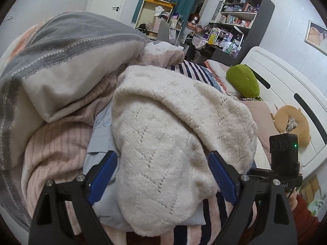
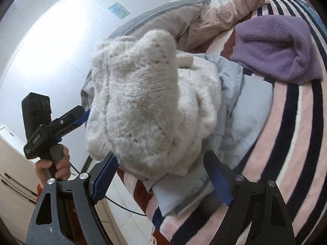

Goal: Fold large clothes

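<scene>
A cream fluffy knit sweater (image 1: 173, 122) lies bunched on the striped bed, on top of a light blue garment (image 1: 100, 140). My left gripper (image 1: 163, 161) is open, its blue fingers (image 1: 102, 175) on either side of a sweater fold, not closed on it. In the right wrist view the same sweater (image 2: 147, 102) is heaped over the light blue garment (image 2: 245, 110). My right gripper (image 2: 161, 163) is open just in front of the sweater's near edge. The left gripper shows there at the left (image 2: 79, 116), against the sweater's side; its jaws are partly hidden.
A pink ribbed garment (image 1: 55, 143) and a grey and beige blanket (image 1: 61, 65) are piled to the left. A purple knit (image 2: 280, 45) lies on the striped blanket (image 2: 296, 143). A green plush (image 1: 243, 79), a white headboard (image 1: 286, 85) and shelves (image 1: 241, 20) stand behind.
</scene>
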